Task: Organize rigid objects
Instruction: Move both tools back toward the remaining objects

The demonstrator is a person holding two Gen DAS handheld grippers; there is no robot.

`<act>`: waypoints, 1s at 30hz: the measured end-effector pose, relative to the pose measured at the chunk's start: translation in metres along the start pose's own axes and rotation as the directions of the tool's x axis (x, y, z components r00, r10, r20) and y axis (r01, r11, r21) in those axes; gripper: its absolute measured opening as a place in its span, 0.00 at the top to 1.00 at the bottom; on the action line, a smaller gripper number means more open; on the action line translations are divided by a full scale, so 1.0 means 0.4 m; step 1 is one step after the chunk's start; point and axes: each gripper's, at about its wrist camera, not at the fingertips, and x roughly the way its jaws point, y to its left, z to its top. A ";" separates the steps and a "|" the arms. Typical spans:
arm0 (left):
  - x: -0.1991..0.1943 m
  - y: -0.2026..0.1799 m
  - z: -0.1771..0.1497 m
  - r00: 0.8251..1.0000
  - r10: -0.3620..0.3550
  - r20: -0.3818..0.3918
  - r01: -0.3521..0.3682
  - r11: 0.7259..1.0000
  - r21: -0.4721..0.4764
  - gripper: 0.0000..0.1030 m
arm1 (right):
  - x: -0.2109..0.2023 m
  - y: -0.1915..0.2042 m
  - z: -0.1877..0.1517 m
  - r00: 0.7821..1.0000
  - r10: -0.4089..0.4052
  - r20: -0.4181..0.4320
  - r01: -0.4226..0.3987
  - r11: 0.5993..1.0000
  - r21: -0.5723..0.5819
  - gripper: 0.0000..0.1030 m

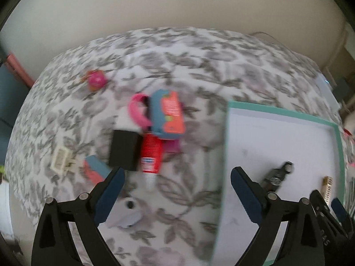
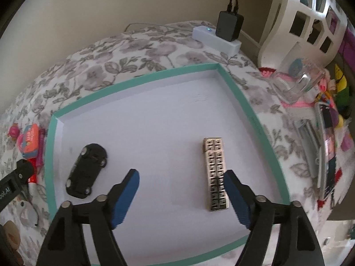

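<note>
A shallow white tray with a teal rim lies on the flowered cloth. In it are a black toy car on the left and a beige gridded block on the right. My right gripper hangs open above the tray floor; the block lies just inside its right finger, unpressed. My left gripper is open over the cloth left of the tray. Ahead of it lie a black box, a red tube, a blue and orange box and a pink band.
A pink ball, a small blue and coral box and a beige tile lie on the cloth. A white power strip with a black adapter, a white basket and a clear container stand right of the tray.
</note>
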 end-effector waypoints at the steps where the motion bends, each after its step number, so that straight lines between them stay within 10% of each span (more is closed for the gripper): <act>1: 0.003 0.017 0.002 1.000 0.015 -0.002 -0.015 1.000 -0.011 0.06 | 0.001 0.005 -0.001 1.000 0.004 -0.001 -0.004 1.000 0.003 0.14; 12: 0.027 0.201 0.017 0.993 0.101 -0.054 -0.107 0.986 -0.127 0.06 | -0.028 0.084 -0.009 0.999 0.007 0.039 -0.005 0.999 -0.041 0.03; 30: 0.026 0.521 0.006 0.986 0.142 -0.092 -0.164 0.931 -0.325 0.06 | -0.121 0.445 -0.089 0.962 0.270 0.033 -0.249 0.925 -0.287 0.02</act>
